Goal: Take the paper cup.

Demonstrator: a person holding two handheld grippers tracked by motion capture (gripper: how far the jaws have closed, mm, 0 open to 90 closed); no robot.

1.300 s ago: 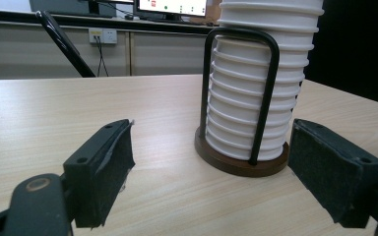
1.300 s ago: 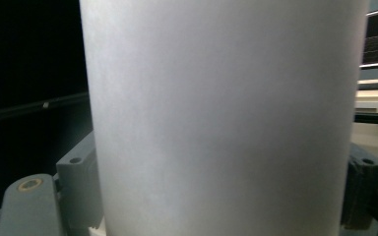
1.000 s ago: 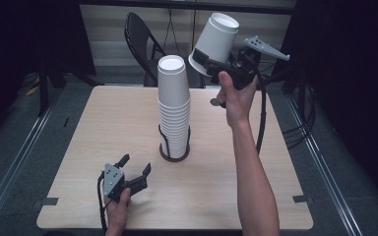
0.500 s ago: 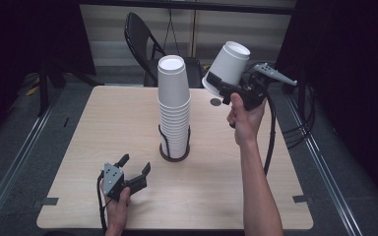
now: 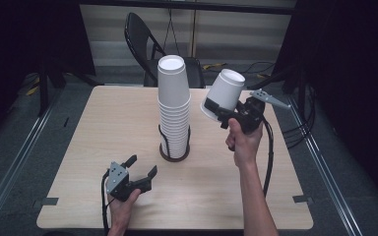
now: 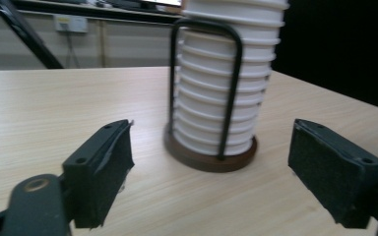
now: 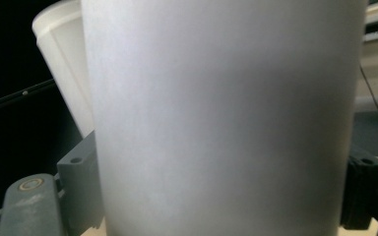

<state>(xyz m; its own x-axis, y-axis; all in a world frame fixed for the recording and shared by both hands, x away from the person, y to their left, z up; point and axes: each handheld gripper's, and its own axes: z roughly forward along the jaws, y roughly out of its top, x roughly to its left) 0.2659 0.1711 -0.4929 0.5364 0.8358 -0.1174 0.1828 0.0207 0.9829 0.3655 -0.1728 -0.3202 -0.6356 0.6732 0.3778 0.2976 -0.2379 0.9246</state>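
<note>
Right of centre in the high view, a white cup was held tilted above the surface, clamped by the right gripper. Beside it, at centre, a stack of cups stood in a wire holder. At lower left, the left gripper was rested on the surface, jaws spread and empty.

White paper cup; white cup stack on dark brown base with black wire holder; light wood-grain table; black jaws.
</note>
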